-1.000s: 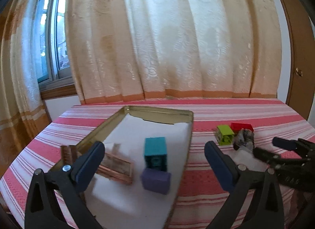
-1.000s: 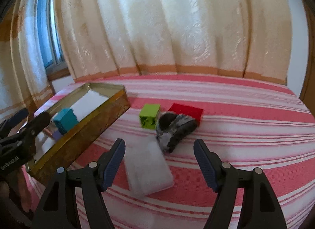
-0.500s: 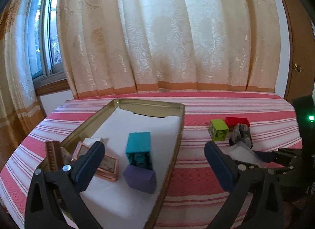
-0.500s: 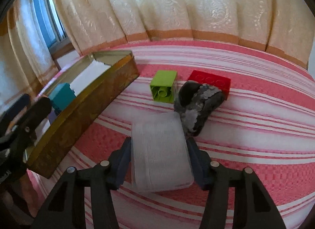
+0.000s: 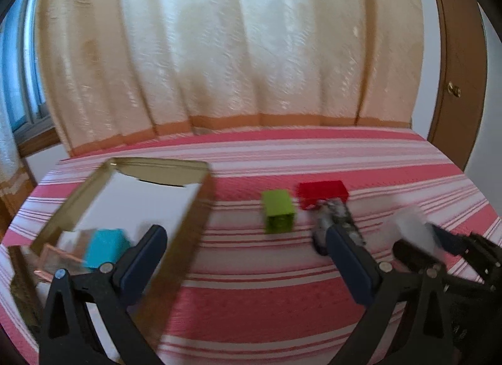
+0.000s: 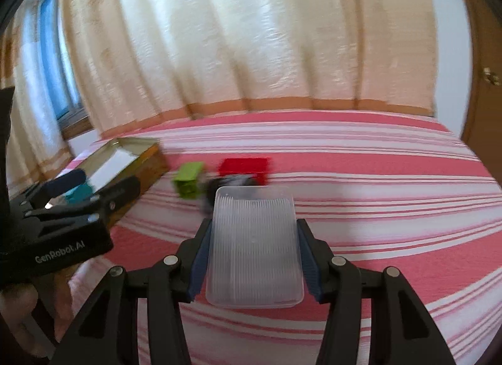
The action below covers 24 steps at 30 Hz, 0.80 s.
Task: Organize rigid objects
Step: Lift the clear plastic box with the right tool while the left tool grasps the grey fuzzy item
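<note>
My right gripper (image 6: 253, 241) is shut on a clear ribbed plastic box (image 6: 254, 249), both pads pressing its long sides. The box hides part of a grey speckled object (image 6: 230, 182). Beyond it lie a green block (image 6: 187, 179) and a red block (image 6: 244, 168) on the striped cloth. My left gripper (image 5: 244, 236) stands open with nothing between its fingers, over the cloth just right of the gold tin (image 5: 191, 217). The green block (image 5: 278, 213), red block (image 5: 323, 191) and grey object (image 5: 337, 219) lie ahead of it. A teal block (image 5: 105, 247) sits inside the tin.
A copper-framed piece (image 5: 55, 263) lies in the tin's near left corner. The held box (image 5: 412, 230) and right gripper (image 5: 439, 250) are at the left wrist view's right edge. A curtain (image 5: 235, 51) hangs behind the table, and a wooden door (image 5: 455, 82) stands at the right.
My right gripper closed on the clear box and now holds it off the cloth. My left gripper swung right, from over the tin toward the green and red blocks.
</note>
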{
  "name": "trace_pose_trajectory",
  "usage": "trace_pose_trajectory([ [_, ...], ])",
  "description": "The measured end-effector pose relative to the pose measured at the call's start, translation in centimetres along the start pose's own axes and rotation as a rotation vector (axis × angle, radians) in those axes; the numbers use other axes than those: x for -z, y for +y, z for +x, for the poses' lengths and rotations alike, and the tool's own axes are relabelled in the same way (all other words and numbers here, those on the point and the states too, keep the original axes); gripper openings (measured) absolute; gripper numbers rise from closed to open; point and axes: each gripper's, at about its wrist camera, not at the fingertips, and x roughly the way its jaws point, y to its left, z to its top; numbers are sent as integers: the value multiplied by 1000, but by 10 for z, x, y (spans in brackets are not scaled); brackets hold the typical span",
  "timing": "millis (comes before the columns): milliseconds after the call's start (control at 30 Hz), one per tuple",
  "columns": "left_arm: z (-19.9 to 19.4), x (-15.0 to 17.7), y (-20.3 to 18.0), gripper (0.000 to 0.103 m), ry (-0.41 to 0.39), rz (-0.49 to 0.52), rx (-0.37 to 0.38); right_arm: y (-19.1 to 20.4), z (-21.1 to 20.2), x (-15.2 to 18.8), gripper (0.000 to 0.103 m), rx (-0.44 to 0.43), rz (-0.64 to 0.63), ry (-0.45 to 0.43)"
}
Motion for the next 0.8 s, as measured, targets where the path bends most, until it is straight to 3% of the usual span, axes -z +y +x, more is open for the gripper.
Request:
trace_pose_trajectory([
  [233,26,-3,-46,97,69,79,52,-38,0,-7,54,85,67,-16],
  [367,44,-9,-55,80,125,67,103,-49,1,-7,54,66,112,-13],
  [600,63,-12,-74,67,146,101,106,-50,-1,-6,54,62,127,-21],
  [633,67,-11,-76,61,163,106,118,-49,-1,-6,54,61,126,-22],
  [667,71,-12,-76,44,182,105,136,-49,-1,-6,54,64,126,-23],
  [800,70,-11,-74,44,183,99,145,-49,-3,-6,54,67,122,-36],
])
